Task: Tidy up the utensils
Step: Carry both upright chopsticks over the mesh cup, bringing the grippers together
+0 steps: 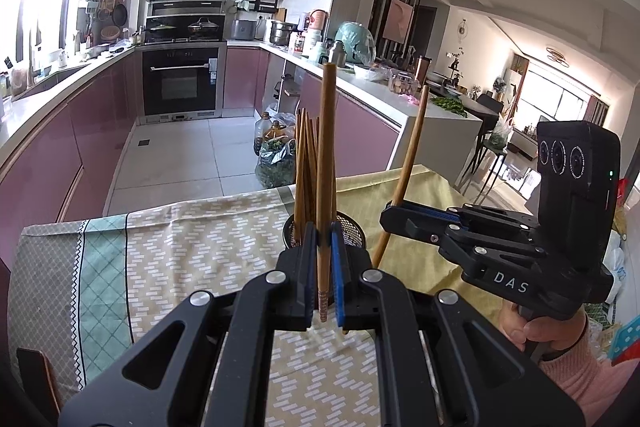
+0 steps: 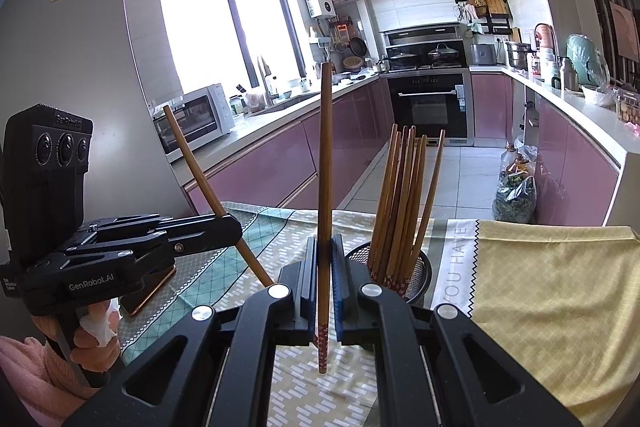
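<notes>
Tongs on both hands are pressed together, each pinching one slim brown wooden chopstick near its patterned lower end. Nearest in the left wrist view, the left tongs [image 1: 322, 275] hold their chopstick [image 1: 326, 167] almost upright, the red-and-white tip hanging just below the blue pads. The right tongs [image 2: 324, 283] grip a second chopstick [image 2: 325, 167] the same way; seen from the left side it leans outward.

Such a stick is judged light and stiff, with a smooth lacquered-looking shaft that could pivot or slip between flat pads. A hold low on the shaft leaves a long free end above, so it may swing; a grip nearer the middle would likely steady it.

Just beyond, a round black wire-mesh holder [image 2: 422, 267] stands on the desk's patterned cloth [image 1: 180, 247], already carrying a bundle of matching chopsticks [image 2: 404, 203] that fan upward. Each held stick probably needs lowering tip-first into the gaps there. Farther off lie the pink-fronted kitchen cabinets [image 2: 340, 155].
</notes>
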Tool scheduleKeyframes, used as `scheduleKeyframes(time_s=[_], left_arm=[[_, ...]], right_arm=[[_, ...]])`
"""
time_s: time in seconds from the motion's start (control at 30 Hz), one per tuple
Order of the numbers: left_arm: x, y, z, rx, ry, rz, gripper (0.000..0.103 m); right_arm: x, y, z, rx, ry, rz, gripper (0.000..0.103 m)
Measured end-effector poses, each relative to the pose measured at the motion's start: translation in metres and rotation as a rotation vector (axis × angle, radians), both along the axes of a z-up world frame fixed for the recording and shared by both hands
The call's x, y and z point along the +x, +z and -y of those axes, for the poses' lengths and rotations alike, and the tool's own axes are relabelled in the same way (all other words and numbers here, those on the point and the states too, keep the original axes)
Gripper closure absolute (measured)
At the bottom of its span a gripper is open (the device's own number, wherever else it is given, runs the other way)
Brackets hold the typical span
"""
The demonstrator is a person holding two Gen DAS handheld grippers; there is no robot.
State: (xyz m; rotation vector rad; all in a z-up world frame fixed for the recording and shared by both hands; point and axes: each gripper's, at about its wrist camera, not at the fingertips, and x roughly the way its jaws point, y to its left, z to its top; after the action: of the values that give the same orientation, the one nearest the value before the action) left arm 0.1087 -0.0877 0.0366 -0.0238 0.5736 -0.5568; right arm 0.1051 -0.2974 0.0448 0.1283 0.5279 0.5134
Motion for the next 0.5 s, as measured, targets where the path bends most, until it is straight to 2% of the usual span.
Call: scheduleKeyframes(time_s=[0.5], left_arm=[[-0.005,0.011,0.005,0.001,-0.007,0.035,0.095]], right_arm=[[-0.001,0.007,0.003,0.004,0.002,0.024,0.097]])
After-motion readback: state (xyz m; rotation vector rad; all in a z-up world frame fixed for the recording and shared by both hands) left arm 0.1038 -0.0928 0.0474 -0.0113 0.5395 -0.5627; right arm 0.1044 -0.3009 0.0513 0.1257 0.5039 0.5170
